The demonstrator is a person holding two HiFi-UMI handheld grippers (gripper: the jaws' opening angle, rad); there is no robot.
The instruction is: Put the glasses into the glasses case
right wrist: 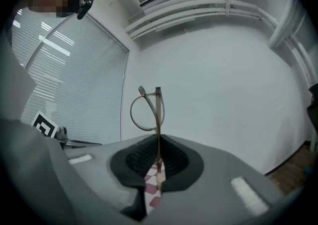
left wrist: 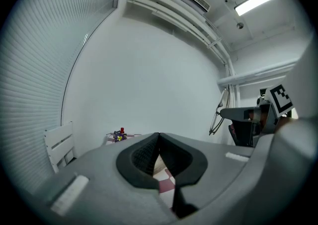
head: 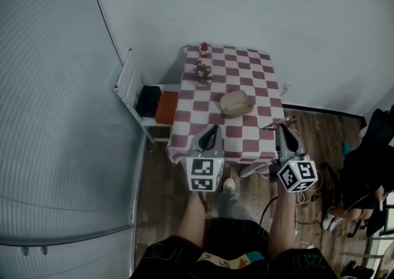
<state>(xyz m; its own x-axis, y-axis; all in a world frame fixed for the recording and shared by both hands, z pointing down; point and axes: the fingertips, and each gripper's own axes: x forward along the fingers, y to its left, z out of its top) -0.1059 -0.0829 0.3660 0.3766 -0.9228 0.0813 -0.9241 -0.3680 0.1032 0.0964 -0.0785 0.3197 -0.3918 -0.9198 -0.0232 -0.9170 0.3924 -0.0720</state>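
Note:
A beige glasses case point(head: 237, 103) lies closed on the red-and-white checked table point(head: 252, 74). My right gripper point(head: 283, 123) hovers at the table's near right corner, shut on a thin-framed pair of glasses point(head: 279, 123). In the right gripper view the glasses point(right wrist: 148, 112) stick up out of the closed jaws of the right gripper point(right wrist: 158, 145), pinched by a temple arm. My left gripper point(head: 213, 128) hangs over the table's near edge, shut with nothing in it; its pads point(left wrist: 149, 155) meet. The left gripper view also catches the glasses point(left wrist: 218, 115) at its right.
A small colourful ornament point(head: 203, 72) and a red item point(head: 204, 48) stand at the table's far left. A white chair point(head: 130, 88) holding black and orange things stands left of the table. A person in dark clothes point(head: 368, 170) and cables occupy the floor to the right.

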